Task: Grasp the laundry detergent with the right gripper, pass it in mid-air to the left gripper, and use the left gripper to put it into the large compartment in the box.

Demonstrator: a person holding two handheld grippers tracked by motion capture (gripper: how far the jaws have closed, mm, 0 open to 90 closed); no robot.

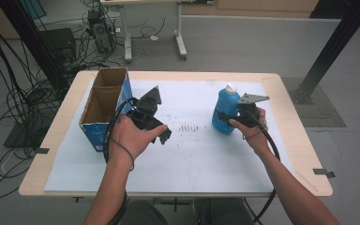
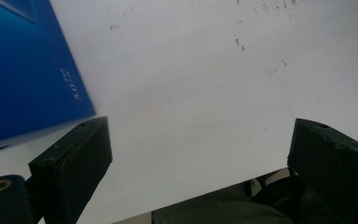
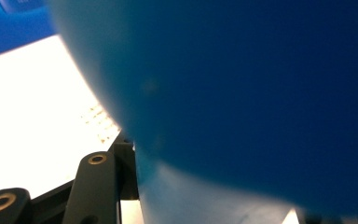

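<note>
Our right tongs (image 1: pixel 228 118) clamp the blue bottle (image 1: pixel 225 112) near the desk's (image 1: pixel 290 140) right edge; our left tongs (image 1: pixel 161 133) gape wide beside the cardboard box (image 1: pixel 104 107).

bottle (image 1: pixel 225 114): glossy blue plastic | box (image 1: pixel 104 108): matt cardboard | table (image 1: pixel 290 126): pale wood, white matt sheet

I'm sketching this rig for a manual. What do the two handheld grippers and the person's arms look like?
Both grippers, left gripper and right gripper, are black with blocky jaws. Each carries a three-cornered plate on top, grey on the right, dark on the left, and trails a black cable. The forearms are bare, no sleeves in view.
</note>
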